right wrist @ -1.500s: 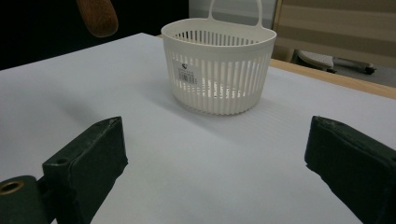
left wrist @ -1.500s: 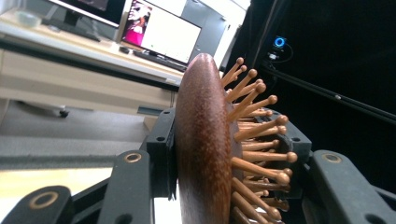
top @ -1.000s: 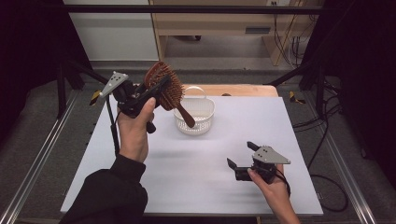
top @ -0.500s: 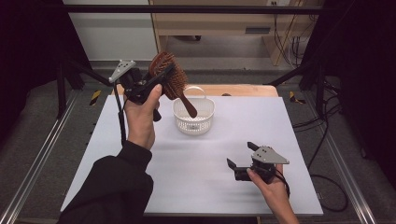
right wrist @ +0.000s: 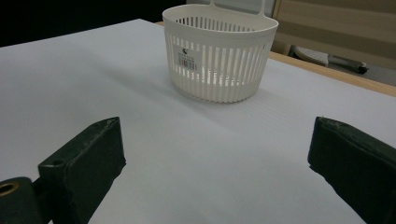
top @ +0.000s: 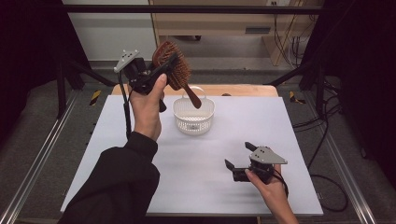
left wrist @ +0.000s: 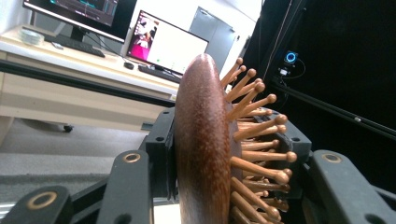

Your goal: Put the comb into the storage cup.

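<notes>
My left gripper [top: 163,69] is raised above the table's far left, shut on the head of a brown wooden hairbrush [top: 175,70]. The brush's handle slants down over a white slatted basket [top: 193,115] that stands at the table's far middle. In the left gripper view the hairbrush [left wrist: 205,144] stands edge-on between the jaws, its wooden pins pointing right. My right gripper [top: 239,162] rests low on the white table near the front right, open and holding nothing. In the right gripper view the basket [right wrist: 218,56] sits ahead of my right gripper [right wrist: 215,163].
The white table top [top: 140,140] ends at a wooden strip [top: 243,89] behind the basket. Metal rails run along both sides. Desks with monitors [left wrist: 163,44] stand beyond the table. Cables trail on the floor at the right.
The left gripper has carried the hairbrush up and to the right, bringing its handle over the basket. The right gripper has stayed where it was.
</notes>
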